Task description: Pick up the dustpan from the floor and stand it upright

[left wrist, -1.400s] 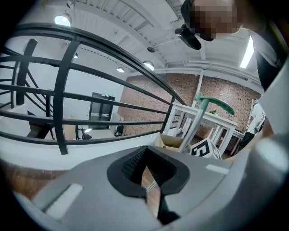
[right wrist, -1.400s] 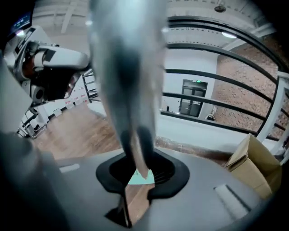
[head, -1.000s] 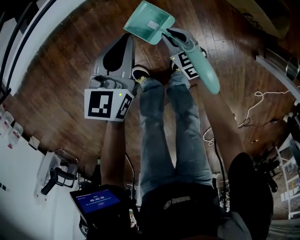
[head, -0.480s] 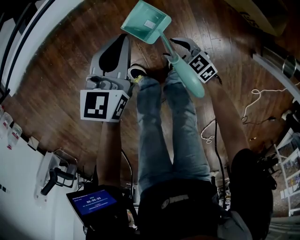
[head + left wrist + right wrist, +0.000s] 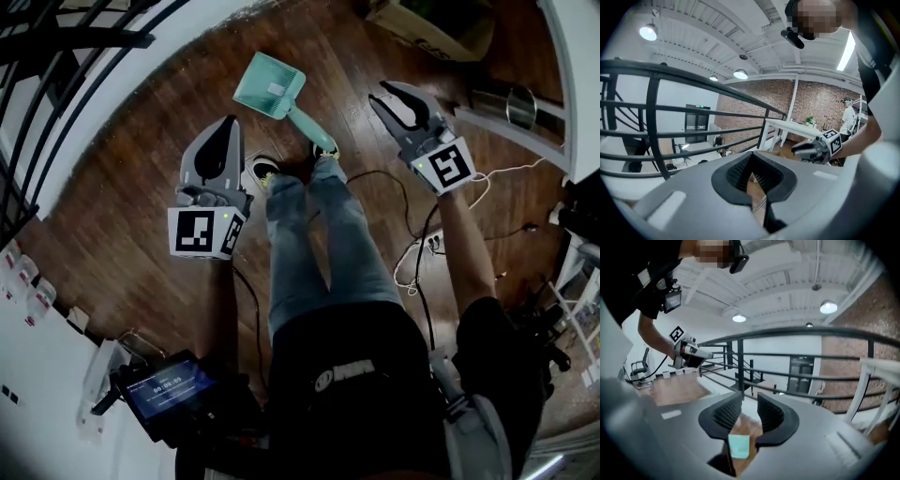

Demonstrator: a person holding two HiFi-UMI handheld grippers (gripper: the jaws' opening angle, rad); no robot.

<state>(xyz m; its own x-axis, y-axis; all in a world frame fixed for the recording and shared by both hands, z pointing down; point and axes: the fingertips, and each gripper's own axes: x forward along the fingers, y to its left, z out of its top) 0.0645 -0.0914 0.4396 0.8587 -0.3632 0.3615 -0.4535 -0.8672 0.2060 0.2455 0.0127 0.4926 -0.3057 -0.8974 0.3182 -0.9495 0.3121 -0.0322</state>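
Observation:
The teal dustpan (image 5: 270, 86) rests on the wooden floor in the head view, its handle (image 5: 314, 134) reaching toward the person's shoes; I cannot tell whether it stands or lies. My right gripper (image 5: 394, 94) hangs in the air to its right, well apart from it. Its jaws are closing with nothing between them. In the right gripper view a patch of the dustpan (image 5: 739, 446) shows far below, through the gap. My left gripper (image 5: 228, 122) hovers left of the dustpan, tips together and empty.
A black railing (image 5: 56, 37) runs along the upper left. At the top stands a cardboard box (image 5: 431, 23), with a metal can (image 5: 516, 105) to its right. White cables (image 5: 422, 262) trail over the floor on the right. The person's legs (image 5: 309, 244) fill the middle.
The right gripper has let go of the dustpan's handle and risen away to the right. The left gripper rose too. The dustpan now sits down on the floor.

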